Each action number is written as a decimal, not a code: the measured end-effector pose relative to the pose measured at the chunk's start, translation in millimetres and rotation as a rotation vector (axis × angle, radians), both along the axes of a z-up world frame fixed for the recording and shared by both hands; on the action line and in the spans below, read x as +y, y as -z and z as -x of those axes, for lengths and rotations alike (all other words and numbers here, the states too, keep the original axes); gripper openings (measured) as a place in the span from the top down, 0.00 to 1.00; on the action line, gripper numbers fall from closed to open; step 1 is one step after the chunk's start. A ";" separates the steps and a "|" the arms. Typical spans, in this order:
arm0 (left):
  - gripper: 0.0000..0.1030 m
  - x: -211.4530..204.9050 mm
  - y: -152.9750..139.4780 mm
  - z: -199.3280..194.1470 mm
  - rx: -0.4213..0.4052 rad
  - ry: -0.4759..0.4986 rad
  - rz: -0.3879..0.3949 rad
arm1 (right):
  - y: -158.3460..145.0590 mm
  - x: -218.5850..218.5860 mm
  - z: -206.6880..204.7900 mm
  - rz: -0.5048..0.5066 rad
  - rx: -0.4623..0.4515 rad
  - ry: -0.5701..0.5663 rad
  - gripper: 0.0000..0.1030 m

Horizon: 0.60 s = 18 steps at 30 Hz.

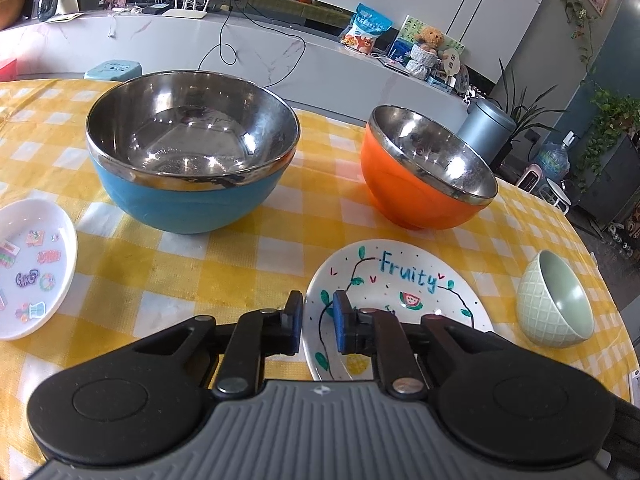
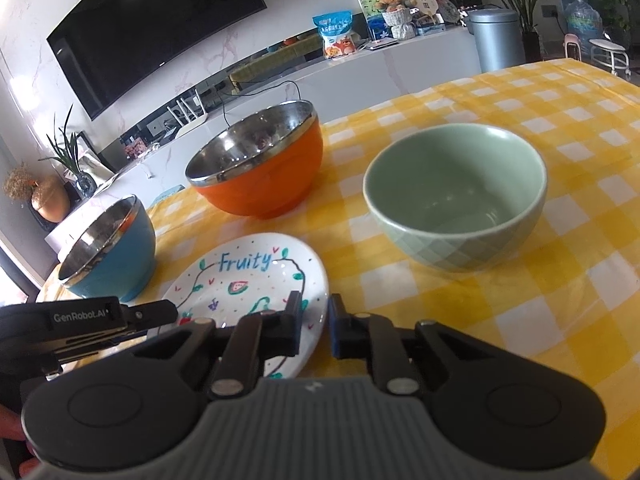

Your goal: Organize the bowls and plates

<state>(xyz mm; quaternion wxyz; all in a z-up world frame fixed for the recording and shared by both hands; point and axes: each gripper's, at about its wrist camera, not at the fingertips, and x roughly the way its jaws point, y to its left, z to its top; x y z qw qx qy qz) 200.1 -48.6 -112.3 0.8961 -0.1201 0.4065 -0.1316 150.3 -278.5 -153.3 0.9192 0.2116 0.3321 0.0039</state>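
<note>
A white "Fruity" plate (image 1: pixel 404 300) lies on the yellow checked table, also in the right wrist view (image 2: pixel 244 276). My left gripper (image 1: pixel 316 322) straddles its left rim with a narrow gap, one finger on each side of the rim. My right gripper (image 2: pixel 314 324) is slightly open at the plate's right rim, empty. A large blue steel bowl (image 1: pixel 188 160) stands back left, an orange steel bowl (image 1: pixel 424 172) back right, and a small green bowl (image 1: pixel 556 300) at the right. The same bowls show in the right wrist view: blue (image 2: pixel 108 252), orange (image 2: pixel 260 168), green (image 2: pixel 456 196).
A white sticker plate (image 1: pixel 32 276) lies at the table's left edge. The left gripper's body (image 2: pixel 80 324) shows at the left of the right wrist view. Beyond the table are a white counter (image 1: pixel 240 52) and a grey bin (image 1: pixel 486 126).
</note>
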 end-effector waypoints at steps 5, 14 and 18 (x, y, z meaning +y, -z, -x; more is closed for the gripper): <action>0.84 0.6 -3.9 8.9 -0.032 0.011 -0.007 | -2.9 -2.4 1.9 -0.015 0.001 0.006 0.91; 0.84 11.4 -21.2 32.0 -0.039 -0.004 0.020 | -19.1 -0.1 22.2 -0.025 -0.015 0.004 0.92; 0.84 21.0 -28.1 50.4 -0.037 -0.019 0.024 | -26.4 6.7 38.5 -0.031 -0.021 -0.008 0.92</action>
